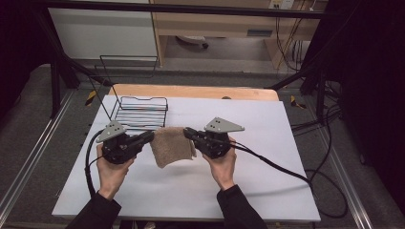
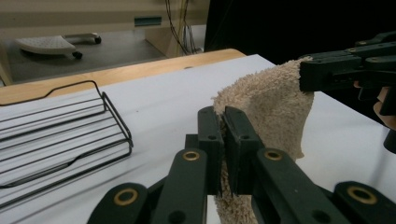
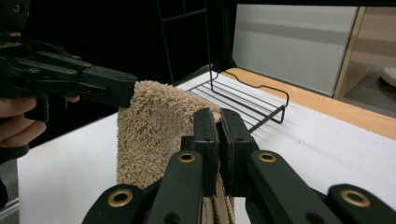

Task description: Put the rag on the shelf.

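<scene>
One tan towel [image 1: 172,145] hangs above the white table [image 1: 267,181], pinched at its top corners by two grippers: left gripper [image 1: 149,137] and right gripper [image 1: 187,132], both clamped on cloth. One wire rack [image 1: 141,112] sits just behind; open tabletop lies in front

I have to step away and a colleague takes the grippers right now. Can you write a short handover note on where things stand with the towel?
Left gripper: shut on the towel's upper left corner.
Right gripper: shut on its upper right corner.
Towel: tan, held up between the two grippers over the white table, hanging down from the held edge; whether its lower edge touches the table is hard to tell.
Wire rack: black, on the table behind the left gripper, nothing in it.
Done: both top corners gripped and lifted.
Left, probably: fold or lay the towel down, maybe put it in the rack. Keep both grips even so it does not slip.
</scene>
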{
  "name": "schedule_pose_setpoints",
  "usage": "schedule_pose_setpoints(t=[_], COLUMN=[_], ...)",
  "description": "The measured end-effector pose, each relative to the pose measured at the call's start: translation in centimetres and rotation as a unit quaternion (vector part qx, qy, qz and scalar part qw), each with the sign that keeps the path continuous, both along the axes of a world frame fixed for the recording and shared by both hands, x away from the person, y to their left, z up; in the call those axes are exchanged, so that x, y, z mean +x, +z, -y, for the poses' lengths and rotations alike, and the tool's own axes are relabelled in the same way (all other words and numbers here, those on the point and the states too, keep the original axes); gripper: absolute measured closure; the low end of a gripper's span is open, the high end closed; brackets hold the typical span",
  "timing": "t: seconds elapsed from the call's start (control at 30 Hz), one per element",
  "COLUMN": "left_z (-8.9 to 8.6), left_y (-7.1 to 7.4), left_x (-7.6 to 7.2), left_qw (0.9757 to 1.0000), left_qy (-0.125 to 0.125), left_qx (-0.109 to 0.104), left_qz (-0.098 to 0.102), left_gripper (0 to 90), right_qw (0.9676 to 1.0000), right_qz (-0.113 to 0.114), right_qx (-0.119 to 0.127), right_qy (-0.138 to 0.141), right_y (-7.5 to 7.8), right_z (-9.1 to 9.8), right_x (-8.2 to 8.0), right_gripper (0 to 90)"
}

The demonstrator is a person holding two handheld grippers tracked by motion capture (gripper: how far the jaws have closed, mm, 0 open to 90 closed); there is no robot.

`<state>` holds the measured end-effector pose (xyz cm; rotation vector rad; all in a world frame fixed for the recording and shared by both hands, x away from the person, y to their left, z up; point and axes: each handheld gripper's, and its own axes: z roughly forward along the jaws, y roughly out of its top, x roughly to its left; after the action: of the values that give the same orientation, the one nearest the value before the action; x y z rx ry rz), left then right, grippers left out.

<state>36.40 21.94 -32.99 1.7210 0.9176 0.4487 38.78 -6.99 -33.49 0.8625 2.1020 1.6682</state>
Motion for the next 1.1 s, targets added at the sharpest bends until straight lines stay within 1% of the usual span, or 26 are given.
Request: schedule_pose_setpoints(t=[0.13, 0.2, 0.23, 0.3, 0.4, 0.43, 0.47, 0.53, 0.6, 0.63, 0.67, 0.7, 0.87, 1.0, 1.1], left_z=[-0.4, -0.8, -0.8, -1.0, -1.5, -1.8, -1.8, -2.1, -2.6, -2.6, -3.0, -3.0, -4.2, -4.7, -5.4], left_y=[0.2, 0.3, 0.3, 0.4, 0.7, 1.0, 1.0, 1.3, 1.8, 1.8, 2.2, 2.2, 3.0, 3.5, 4.2], left_x=[0.0, -0.1, -0.1, -0.2, -0.3, -0.2, -0.2, -0.2, 0.0, 0.0, 0.1, 0.1, 0.8, 1.1, 1.5], left_qw=[1.0000, 0.9997, 0.9997, 0.9995, 0.9991, 0.9989, 0.9989, 0.9987, 0.9983, 0.9983, 0.9981, 0.9981, 0.9976, 0.9970, 0.9961], left_qy=[0.005, 0.011, 0.011, 0.014, 0.017, 0.019, 0.019, 0.022, 0.028, 0.028, 0.032, 0.032, 0.043, 0.050, 0.058], left_qx=[-0.006, -0.010, -0.010, -0.014, -0.021, -0.024, -0.024, -0.025, -0.028, -0.028, -0.028, -0.028, -0.025, -0.023, -0.030], left_qz=[0.007, 0.018, 0.018, 0.025, 0.032, 0.035, 0.035, 0.038, 0.042, 0.042, 0.044, 0.044, 0.049, 0.053, 0.060], left_gripper=[85.0, 85.0, 85.0, 85.0, 85.0, 85.0, 85.0, 85.0, 85.0, 85.0, 85.0, 85.0, 85.0, 85.0, 85.0], right_qw=[0.9999, 0.9998, 0.9998, 0.9997, 0.9996, 0.9994, 0.9994, 0.9992, 0.9989, 0.9988, 0.9987, 0.9987, 0.9985, 0.9983, 0.9977], right_qz=[0.009, 0.013, 0.013, 0.016, 0.018, 0.024, 0.024, 0.028, 0.034, 0.038, 0.038, 0.039, 0.042, 0.045, 0.052], right_qx=[0.008, 0.012, 0.012, 0.017, 0.023, 0.023, 0.023, 0.029, 0.031, 0.032, 0.033, 0.034, 0.034, 0.038, 0.043], right_qy=[-0.005, -0.005, -0.005, -0.005, -0.004, -0.003, -0.003, -0.004, -0.005, -0.006, -0.006, -0.006, -0.006, -0.004, -0.005], right_y=[0.1, 0.2, 0.2, 0.4, 0.7, 0.9, 0.9, 1.4, 1.7, 1.9, 2.0, 2.1, 2.5, 2.9, 3.5], right_z=[-0.6, -0.9, -0.9, -1.1, -1.5, -1.8, -1.8, -2.4, -2.9, -3.2, -3.4, -3.6, -4.8, -5.6, -6.6], right_x=[-0.1, -0.1, -0.1, -0.1, 0.0, 0.0, 0.0, -0.1, -0.1, 0.0, 0.0, 0.0, 0.4, 0.7, 1.0], right_gripper=[86.5, 86.5, 86.5, 86.5, 86.5, 86.5, 86.5, 86.5, 86.5, 86.5, 86.5, 86.5, 86.5, 86.5, 86.5])
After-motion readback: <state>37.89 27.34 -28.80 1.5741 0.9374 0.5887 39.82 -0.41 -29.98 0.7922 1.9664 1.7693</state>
